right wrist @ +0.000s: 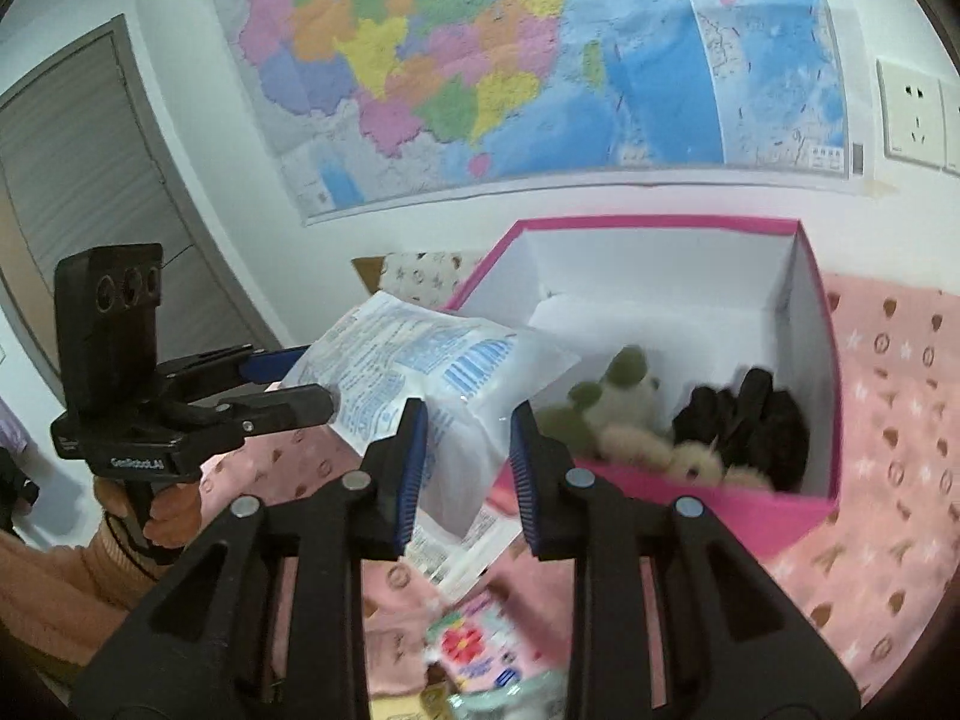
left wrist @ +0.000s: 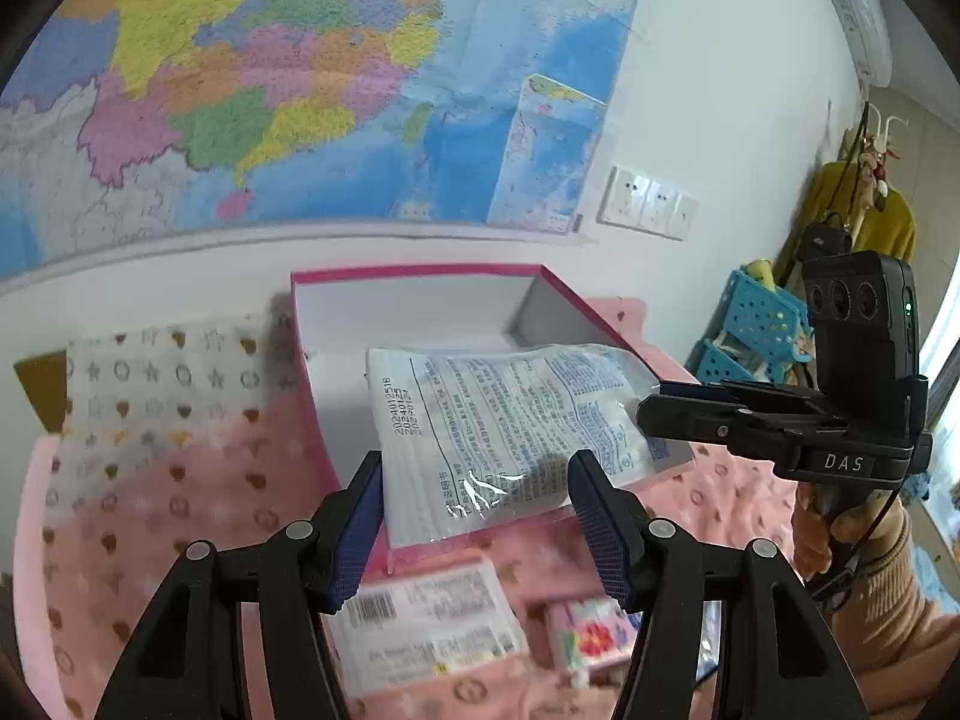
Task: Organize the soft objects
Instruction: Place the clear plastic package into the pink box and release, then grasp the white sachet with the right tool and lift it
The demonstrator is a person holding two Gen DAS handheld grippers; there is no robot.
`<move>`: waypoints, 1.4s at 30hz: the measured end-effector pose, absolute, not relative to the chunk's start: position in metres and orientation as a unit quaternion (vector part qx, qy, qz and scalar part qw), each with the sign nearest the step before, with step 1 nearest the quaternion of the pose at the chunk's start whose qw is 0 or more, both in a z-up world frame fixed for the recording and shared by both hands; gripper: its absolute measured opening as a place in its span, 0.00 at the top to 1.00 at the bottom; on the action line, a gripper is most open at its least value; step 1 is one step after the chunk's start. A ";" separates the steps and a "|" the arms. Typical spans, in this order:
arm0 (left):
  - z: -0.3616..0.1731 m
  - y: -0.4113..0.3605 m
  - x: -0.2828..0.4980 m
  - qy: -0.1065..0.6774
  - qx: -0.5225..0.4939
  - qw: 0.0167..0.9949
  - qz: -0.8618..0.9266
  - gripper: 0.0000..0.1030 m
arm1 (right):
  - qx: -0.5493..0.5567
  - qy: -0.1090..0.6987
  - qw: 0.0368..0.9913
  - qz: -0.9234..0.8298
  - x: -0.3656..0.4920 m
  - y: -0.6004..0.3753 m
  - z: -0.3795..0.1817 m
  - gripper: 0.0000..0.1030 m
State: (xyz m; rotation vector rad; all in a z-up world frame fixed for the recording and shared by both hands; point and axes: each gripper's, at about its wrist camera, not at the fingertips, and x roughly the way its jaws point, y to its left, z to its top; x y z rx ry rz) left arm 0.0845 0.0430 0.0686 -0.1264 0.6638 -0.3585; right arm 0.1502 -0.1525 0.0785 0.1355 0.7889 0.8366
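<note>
Mid-transfer: clear packet over pink box near edge, pinched by right tool. Left tool wide open, empty. Next: lower in beside plush, release.

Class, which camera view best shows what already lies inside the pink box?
The right wrist view: it looks into the pink box, showing a plush toy and something black. The left wrist view shows only white inner walls behind the packet.

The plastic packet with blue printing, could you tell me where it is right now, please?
The plastic packet is held in the air between both grippers, over the near left corner of the pink box, above the pink blanket.
</note>
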 end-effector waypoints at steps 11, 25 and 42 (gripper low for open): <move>0.048 0.043 0.141 0.366 -0.050 0.919 -0.138 0.41 | 0.072 0.414 0.830 0.366 0.206 -0.139 0.048 0.70; 0.036 0.048 0.150 0.368 -0.041 0.924 -0.089 0.39 | 0.064 0.443 0.836 0.318 0.222 -0.134 0.018 0.63; 0.047 0.020 0.074 0.326 -0.042 0.925 -0.191 0.31 | 0.141 0.401 0.832 0.356 0.130 -0.214 0.040 0.50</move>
